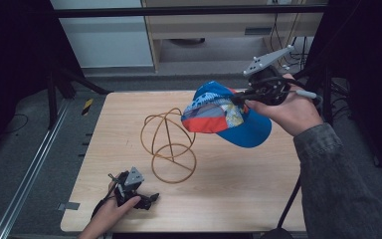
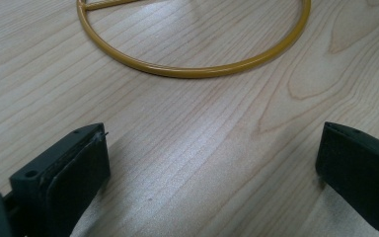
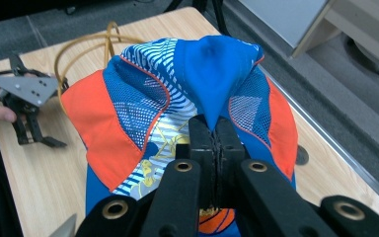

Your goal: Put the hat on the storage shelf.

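between right gripper (image 3: 216, 129) jaws, pinched cap (image 3: 197, 94)

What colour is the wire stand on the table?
Yellow-gold wire stand; clearest in the left gripper view.

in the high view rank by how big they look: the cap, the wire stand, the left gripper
1. cap, held up by the right gripper, so nearer the camera, which may flatter it
2. wire stand, close behind the cap in spread
3. left gripper, clearly smallest
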A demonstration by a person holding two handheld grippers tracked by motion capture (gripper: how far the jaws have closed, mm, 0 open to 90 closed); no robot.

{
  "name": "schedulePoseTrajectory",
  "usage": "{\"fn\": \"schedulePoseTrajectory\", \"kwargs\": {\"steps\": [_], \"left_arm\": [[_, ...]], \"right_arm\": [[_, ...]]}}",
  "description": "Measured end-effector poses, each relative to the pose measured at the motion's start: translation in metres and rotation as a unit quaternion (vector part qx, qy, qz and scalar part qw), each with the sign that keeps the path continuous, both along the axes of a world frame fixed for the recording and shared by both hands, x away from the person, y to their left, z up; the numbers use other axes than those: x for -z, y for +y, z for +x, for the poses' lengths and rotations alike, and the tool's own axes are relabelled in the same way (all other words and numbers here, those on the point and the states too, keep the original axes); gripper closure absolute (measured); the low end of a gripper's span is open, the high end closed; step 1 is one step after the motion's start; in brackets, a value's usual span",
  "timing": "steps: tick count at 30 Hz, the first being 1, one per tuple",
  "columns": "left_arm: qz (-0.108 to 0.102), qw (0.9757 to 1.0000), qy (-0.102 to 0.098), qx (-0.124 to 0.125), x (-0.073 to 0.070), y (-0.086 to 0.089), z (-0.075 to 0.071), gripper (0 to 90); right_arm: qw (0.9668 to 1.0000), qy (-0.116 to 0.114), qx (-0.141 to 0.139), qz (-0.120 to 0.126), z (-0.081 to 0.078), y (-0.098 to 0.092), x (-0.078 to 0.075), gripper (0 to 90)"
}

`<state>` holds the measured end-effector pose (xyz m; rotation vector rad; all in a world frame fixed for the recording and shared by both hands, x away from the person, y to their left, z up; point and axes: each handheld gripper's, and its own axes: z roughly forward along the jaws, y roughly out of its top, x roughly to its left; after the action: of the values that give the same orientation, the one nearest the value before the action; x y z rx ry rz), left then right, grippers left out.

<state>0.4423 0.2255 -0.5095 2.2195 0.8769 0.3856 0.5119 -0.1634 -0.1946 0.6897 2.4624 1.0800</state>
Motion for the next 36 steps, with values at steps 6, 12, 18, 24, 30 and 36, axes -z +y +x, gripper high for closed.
{"fn": "schedulePoseTrajectory", "kwargs": {"steps": [6,12,18,24,30,36], "left_arm": [[0.0,1.0,0.0,0.0,0.0,0.0,0.0,0.0],[0.001,1.0,0.0,0.001,0.0,0.0,0.0,0.0],[0.0,1.0,0.0,0.001,0.0,0.0,0.0,0.0],[0.0,1.0,0.0,0.001,0.0,0.0,0.0,0.0],[0.001,1.0,-0.001,0.002,0.0,0.0,0.0,0.0],[0.001,1.0,-0.001,0.002,0.0,0.0,0.0,0.0]], "right_arm": [[0.9999,-0.006,-0.01,0.008,0.001,0.015,-0.007,89.3],[0.9997,-0.014,-0.018,0.012,0.004,0.029,-0.015,89.3],[0.9994,-0.017,-0.025,0.016,0.009,0.045,-0.019,89.3],[0.9988,-0.021,-0.036,0.024,0.017,0.064,-0.022,89.4],[0.9982,-0.02,-0.048,0.031,0.026,0.087,-0.02,89.3],[0.9976,-0.013,-0.06,0.031,0.036,0.11,-0.012,89.4]]}}
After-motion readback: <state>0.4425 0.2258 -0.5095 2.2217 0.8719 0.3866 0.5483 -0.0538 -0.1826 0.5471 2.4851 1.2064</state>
